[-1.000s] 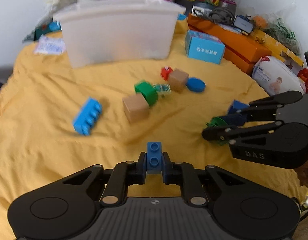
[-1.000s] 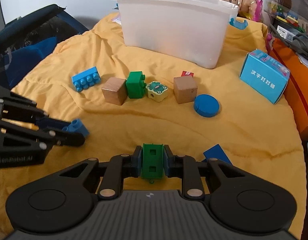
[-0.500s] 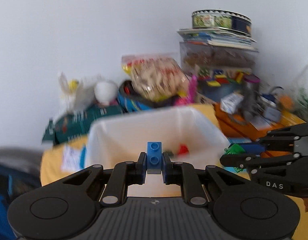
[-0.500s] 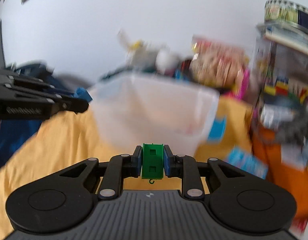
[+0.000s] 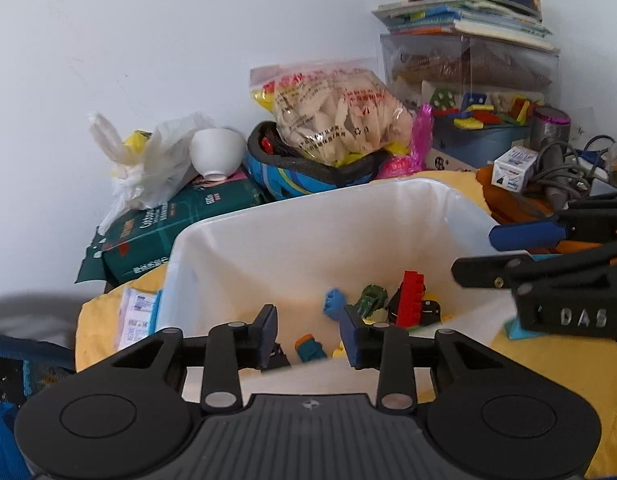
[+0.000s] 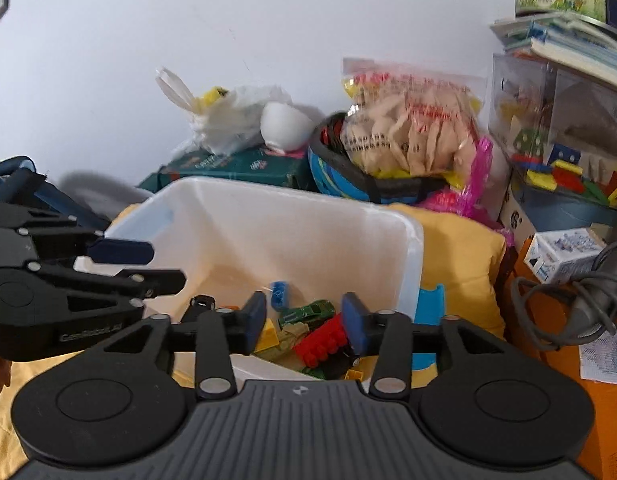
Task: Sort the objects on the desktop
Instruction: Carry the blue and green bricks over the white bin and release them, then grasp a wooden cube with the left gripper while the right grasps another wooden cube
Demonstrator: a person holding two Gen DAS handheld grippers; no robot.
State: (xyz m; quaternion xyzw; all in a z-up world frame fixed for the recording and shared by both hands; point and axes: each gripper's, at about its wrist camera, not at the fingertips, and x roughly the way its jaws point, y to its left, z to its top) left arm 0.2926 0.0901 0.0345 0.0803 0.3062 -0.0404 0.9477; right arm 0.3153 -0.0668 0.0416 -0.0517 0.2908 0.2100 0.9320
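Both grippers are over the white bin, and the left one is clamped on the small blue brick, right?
Not quite. Both grippers are over the white bin, but the left gripper is not clamped on the small blue brick. Its jaws are opening with nothing between them, and the brick is off the pads, inside the bin. The left wrist view shows this.

White plastic bin (image 5: 268, 248), open top, upright on yellow cloth. Inside at bottom, a loose pile: red stud brick (image 5: 412, 296) tilted on end; green toy car (image 5: 372, 298) just left of it; small blue brick (image 5: 334, 304) blurred, tilted, possibly mid-air above the pile; teal-and-orange piece (image 5: 310, 348) near the front wall; a black piece (image 5: 430, 308) right of the red brick. Right wrist view also shows yellow wedge (image 6: 270, 334) beside the red brick, second green piece too blurred to tell.
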